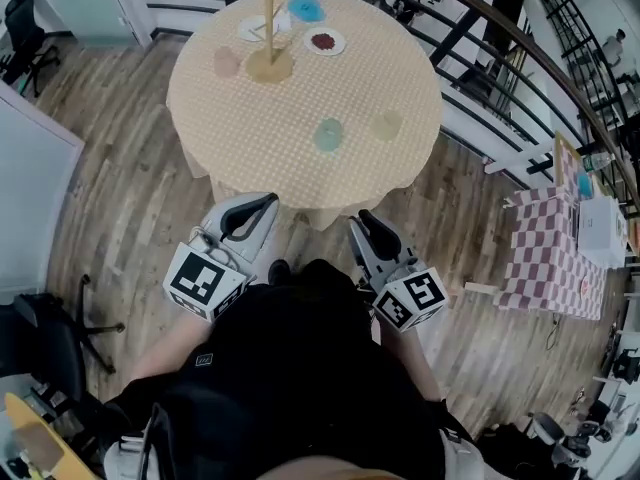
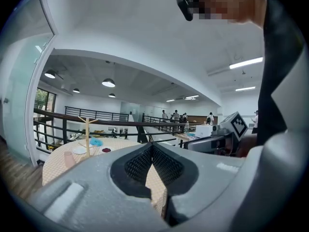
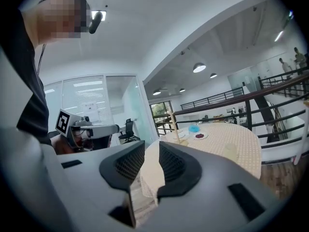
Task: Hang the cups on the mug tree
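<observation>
A wooden mug tree (image 1: 268, 36) stands at the far side of a round table (image 1: 300, 163) with a beige dotted cloth. A pink cup (image 1: 227, 61) sits left of the tree; a teal cup (image 1: 327, 134) and a pale yellow cup (image 1: 386, 124) stand nearer the front. Both grippers are held short of the table's near edge. My left gripper (image 1: 262, 206) is shut and empty; its view shows the mug tree (image 2: 87, 129) and pink cup (image 2: 69, 158) far off. My right gripper (image 3: 151, 151) has a narrow gap between its pads, with nothing in it.
Beside the tree lie a white plate (image 1: 258, 28), a plate with something dark red (image 1: 325, 41) and a blue object (image 1: 306, 8). A black railing (image 1: 480, 28) curves behind the table. A checkered side table (image 1: 555, 253) stands right, an office chair (image 1: 50, 338) left.
</observation>
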A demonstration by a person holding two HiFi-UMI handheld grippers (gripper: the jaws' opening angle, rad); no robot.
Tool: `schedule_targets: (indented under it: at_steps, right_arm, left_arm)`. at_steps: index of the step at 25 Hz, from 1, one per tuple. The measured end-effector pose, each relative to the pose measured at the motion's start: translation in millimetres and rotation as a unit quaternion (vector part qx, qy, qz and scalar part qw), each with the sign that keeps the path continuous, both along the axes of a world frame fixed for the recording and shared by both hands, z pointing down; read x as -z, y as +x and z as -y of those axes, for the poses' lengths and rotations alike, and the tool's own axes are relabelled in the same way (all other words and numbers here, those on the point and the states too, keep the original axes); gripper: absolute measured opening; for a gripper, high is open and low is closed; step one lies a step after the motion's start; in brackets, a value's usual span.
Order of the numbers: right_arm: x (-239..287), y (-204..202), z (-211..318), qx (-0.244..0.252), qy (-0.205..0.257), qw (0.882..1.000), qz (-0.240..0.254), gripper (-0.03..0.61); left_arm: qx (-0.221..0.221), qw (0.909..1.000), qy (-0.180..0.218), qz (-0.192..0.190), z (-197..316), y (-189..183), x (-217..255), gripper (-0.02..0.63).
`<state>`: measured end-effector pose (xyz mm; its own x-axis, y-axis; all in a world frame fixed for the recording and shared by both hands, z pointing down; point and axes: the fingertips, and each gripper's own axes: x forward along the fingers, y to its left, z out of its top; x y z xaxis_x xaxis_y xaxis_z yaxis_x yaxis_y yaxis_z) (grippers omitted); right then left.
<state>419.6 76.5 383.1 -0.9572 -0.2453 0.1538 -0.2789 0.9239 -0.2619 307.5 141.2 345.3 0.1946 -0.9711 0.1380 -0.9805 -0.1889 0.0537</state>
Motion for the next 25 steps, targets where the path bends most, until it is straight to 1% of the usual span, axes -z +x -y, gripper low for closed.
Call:
schedule_targets:
  at_steps: [3,7,12,16,21,25]
  right_arm:
    - [-4.2,-13.0,24.1,0.001,0.0,1.0,-0.017,0.11]
    - [-14.6,-32.0,52.7,0.019,0.005,0.999,-0.042,0.133]
    - [-34.3,-58.8,98.4,0.056,0.015,0.995,-0.086,0.157]
    - [-48.0,-80.2,132.1,0.098,0.003,0.99,-0.105,0.17]
    - [-74.7,-99.3,166.3,0.147,-0.001,0.978,-0.148,0.196]
    - [-98.0,-116.5,186.9,0.184,0.012,0.964,-0.193,0.224]
  left_arm:
    - [0.001,1.0,-0.006,-0.007,17.4,-11.1,-5.7,0.008]
    - [0.011,0.9998,-0.016,-0.01,38.1,-28.9,-14.4,0.008]
    - [0.036,0.999,-0.024,-0.005,81.2,-53.2,-15.1,0.008]
    - [0.056,0.9977,-0.039,0.002,116.9,-68.8,-15.6,0.008]
    - [0.095,0.9937,-0.059,-0.01,150.9,-91.8,-22.7,0.008]
    - [0.11,0.9918,-0.065,-0.004,173.1,-108.4,-28.6,0.008]
